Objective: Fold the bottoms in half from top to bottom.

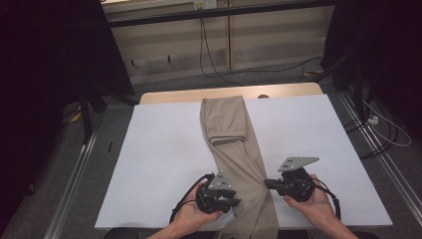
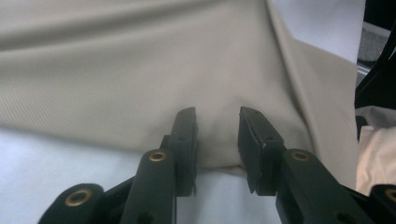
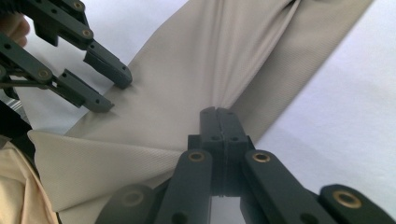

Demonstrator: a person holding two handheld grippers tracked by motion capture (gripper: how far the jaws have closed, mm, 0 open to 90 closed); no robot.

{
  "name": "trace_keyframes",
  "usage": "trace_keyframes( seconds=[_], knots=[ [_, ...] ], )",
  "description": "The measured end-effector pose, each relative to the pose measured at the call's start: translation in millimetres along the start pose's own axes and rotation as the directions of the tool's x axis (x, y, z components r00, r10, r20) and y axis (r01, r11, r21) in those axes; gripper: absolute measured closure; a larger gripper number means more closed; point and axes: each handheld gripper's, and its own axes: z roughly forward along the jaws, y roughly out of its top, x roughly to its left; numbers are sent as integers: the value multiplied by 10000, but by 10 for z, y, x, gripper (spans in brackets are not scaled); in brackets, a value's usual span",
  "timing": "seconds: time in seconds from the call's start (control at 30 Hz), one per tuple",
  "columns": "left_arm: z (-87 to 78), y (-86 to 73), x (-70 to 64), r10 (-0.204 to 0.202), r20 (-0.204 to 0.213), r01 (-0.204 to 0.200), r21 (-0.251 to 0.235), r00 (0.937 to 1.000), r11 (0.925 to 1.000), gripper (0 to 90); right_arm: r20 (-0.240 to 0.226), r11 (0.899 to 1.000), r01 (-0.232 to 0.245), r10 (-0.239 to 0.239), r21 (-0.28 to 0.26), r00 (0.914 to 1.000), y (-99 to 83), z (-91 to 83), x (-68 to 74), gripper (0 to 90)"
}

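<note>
A long beige cloth (image 1: 226, 119) runs down the middle of the white table (image 1: 164, 149), from the far edge to the near edge, with a folded layer at its far part. My right gripper (image 1: 266, 184) is shut on the cloth's right edge near the front; in the right gripper view the closed jaws (image 3: 218, 113) pinch a gathered fold of the cloth (image 3: 187, 65). My left gripper (image 1: 233, 202) stands open at the cloth's left edge. Its fingers straddle the hem of the cloth (image 2: 140, 60), and the left gripper (image 2: 217, 135) has fabric in the gap between them.
A wooden board (image 1: 169, 95) juts out under the table's far edge. Cables (image 1: 209, 59) trail on the floor behind, and dark stands (image 1: 89, 109) flank the table. Metal rails (image 1: 383, 149) run along both sides. The cloth's near end hangs over the front edge.
</note>
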Motion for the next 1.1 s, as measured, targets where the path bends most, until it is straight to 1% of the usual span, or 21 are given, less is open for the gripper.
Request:
trace_keyframes(
  seconds=[0.1,0.13,0.17,0.27,0.33,0.4,0.43,0.47,0.53,0.57,0.6,0.67,0.7,0.73,0.77,0.87,0.93,1.0,1.03,1.07,1.1],
  knots=[
    [8,0,-6,-31,37,31,-57,10000,10000,666,75,9998,52,-53,169,10000,-37,-9,-13,900],
    [12,-3,-14,22,23,-21,-29,10000,10000,664,151,9994,100,-105,342,9998,-61,4,-13,900],
    [6,-1,-12,226,20,-226,146,9997,9996,664,132,9987,66,-73,496,9999,-88,22,-18,900],
    [8,-3,-44,30,21,-30,180,10000,9998,675,231,9954,139,-162,951,9996,-176,47,-15,900],
    [-2,-18,-69,144,339,-156,356,9993,9992,714,39,9948,-6,2,1023,10000,-216,44,-24,900],
    [-8,-28,-97,-53,403,39,359,9992,9993,783,68,9944,-89,82,1054,9999,-242,63,-30,900],
    [-18,-29,-120,-146,361,130,449,9992,9989,808,121,9938,52,-66,1112,9999,-246,74,-26,900],
    [-20,-36,-125,-87,588,62,423,9982,9991,826,111,9935,88,-101,1139,9999,-243,85,-27,900],
    [-38,-39,-118,-17,797,-31,601,9968,9982,833,36,9936,2,-6,1133,10000,-229,107,-42,789],
    [-45,-37,-117,-283,847,238,533,9960,9983,829,26,9942,-62,59,1077,10000,-217,110,-55,761],
    [-64,-28,-99,-509,893,468,472,9947,9978,801,-41,9951,-65,70,989,10000,-199,111,-74,750],
    [-123,10,-40,-392,695,373,283,9968,9989,729,89,9978,-226,220,616,9997,-132,112,-134,717],
    [-169,48,8,-332,309,332,21,9990,9994,704,67,9986,-252,249,463,9997,-102,116,-163,717],
    [-202,77,62,-274,124,275,-75,9995,9996,678,97,9993,-237,235,282,9997,-47,127,-215,717],
    [-246,127,158,-407,-147,400,-408,9991,9984,668,198,9995,-270,267,154,9994,-11,138,-247,717],
    [-299,229,436,-542,-1031,455,-847,9932,9954,623,322,9993,-203,212,-301,9993,164,213,-385,695],
    [-271,296,694,-980,-1466,847,-945,9843,9919,579,363,9988,-303,318,-389,9988,302,301,-486,659],
    [-221,334,877,-1227,-2029,1019,-1098,9715,9887,530,563,9980,-292,324,-561,9979,447,421,-592,649],
    [-178,349,1010,-1631,-2124,1405,-1172,9635,9831,512,491,9971,-425,456,-629,9978,491,461,-629,637],
    [-155,352,1088,-1962,-2108,1717,-1290,9576,9767,481,593,9968,-498,536,-631,9968,566,528,-676,615],
    [-123,344,1173,-2166,-2211,1853,-1542,9509,9705,465,779,9966,-441,495,-696,9957,610,566,-701,601]
  ],
)
